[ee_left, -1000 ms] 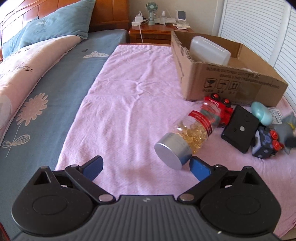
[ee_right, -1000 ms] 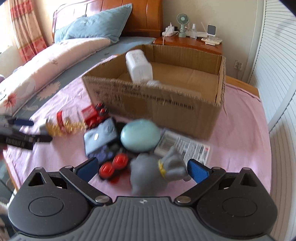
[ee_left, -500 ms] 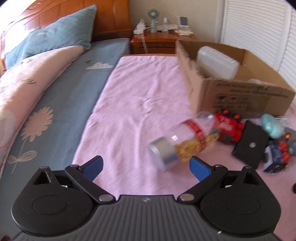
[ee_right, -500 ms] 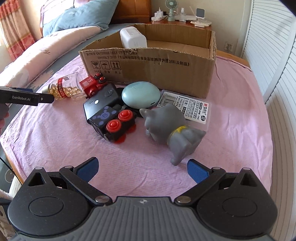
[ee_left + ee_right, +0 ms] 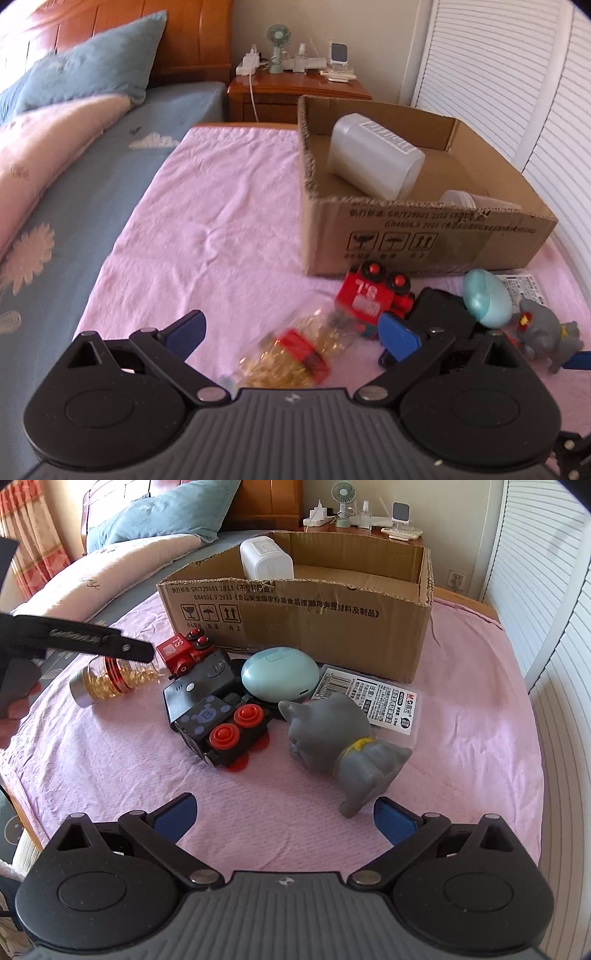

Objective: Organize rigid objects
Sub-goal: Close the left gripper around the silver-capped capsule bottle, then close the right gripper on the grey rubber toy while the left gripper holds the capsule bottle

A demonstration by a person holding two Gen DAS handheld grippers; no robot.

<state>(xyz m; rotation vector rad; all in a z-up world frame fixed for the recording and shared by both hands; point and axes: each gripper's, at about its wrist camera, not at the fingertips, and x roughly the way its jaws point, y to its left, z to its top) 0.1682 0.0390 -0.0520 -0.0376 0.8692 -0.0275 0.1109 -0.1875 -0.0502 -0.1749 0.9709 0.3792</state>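
A clear bottle of yellow capsules with a red label and silver cap lies on the pink cloth between the open jaws of my left gripper; it also shows in the right wrist view, under the left gripper's finger. A red toy train, black case, black-and-red toy, teal oval case, grey cat figure and a labelled flat pack lie before the cardboard box. My right gripper is open and empty, just short of the cat.
The box holds a white plastic container and a clear tub. The pink cloth covers a bed with a blue sheet and pillows on the left. A wooden nightstand stands behind; louvred doors on the right.
My left gripper has moved forward and right, so the capsule bottle now lies between its jaws. My right gripper has pulled back from the cat, and the view has steadied.
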